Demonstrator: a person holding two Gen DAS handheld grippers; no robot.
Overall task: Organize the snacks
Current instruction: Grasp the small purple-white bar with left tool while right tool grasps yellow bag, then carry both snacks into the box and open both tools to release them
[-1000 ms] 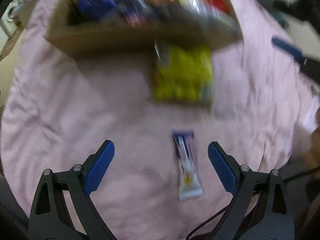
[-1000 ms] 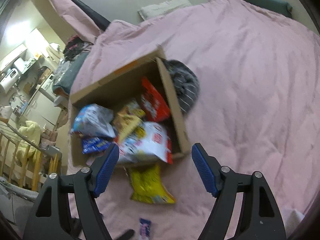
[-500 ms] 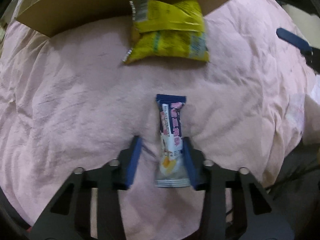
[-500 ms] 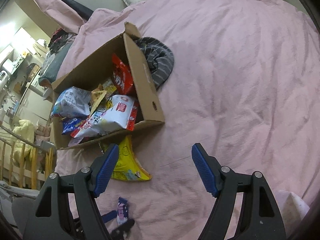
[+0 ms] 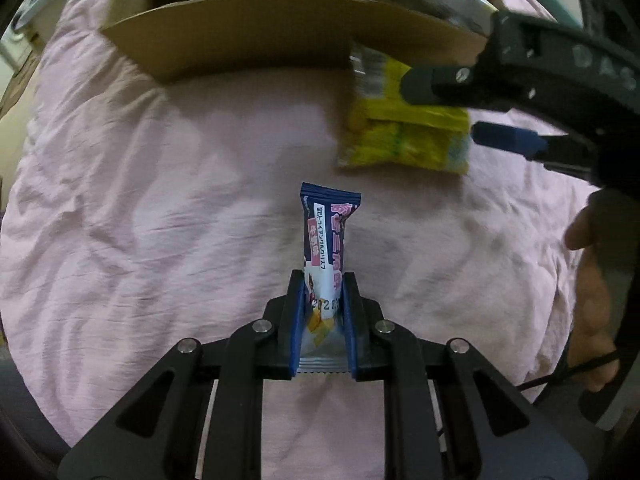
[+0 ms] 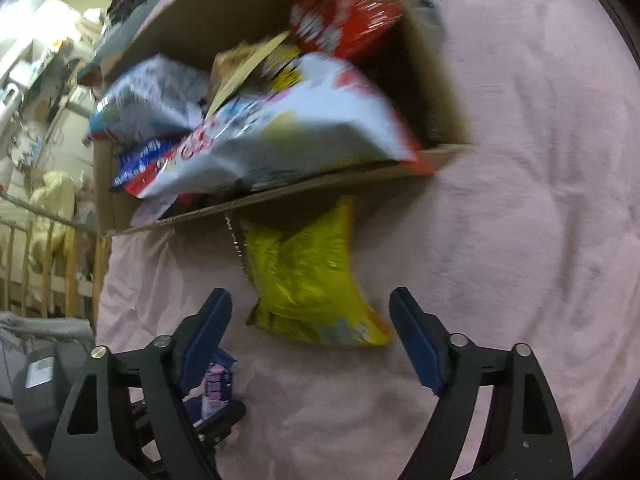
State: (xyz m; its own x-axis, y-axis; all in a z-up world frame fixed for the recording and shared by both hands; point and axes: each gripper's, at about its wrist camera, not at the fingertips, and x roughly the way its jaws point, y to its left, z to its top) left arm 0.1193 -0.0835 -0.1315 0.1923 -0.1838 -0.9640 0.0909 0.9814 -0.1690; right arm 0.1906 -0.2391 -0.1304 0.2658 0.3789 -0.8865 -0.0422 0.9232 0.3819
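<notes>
Bar [image 5: 326,256] sat clamped in the left gripper's [image 5: 322,320] jaws on the bed [image 5: 160,220]; right gripper's [image 6: 310,340] jaws were opening around a yellow bag [image 6: 308,280].

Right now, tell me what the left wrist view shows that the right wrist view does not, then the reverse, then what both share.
Only the left wrist view shows the left gripper shut on the blue snack bar, and a hand at the right edge.

Only the right wrist view shows inside the cardboard box: a white bag, a red bag, plus furniture beyond the bed. Its own right gripper has its jaws opening, astride the near end of the yellow bag without touching it.

Both show the yellow bag, the box, the snack bar and the pink bedspread.
</notes>
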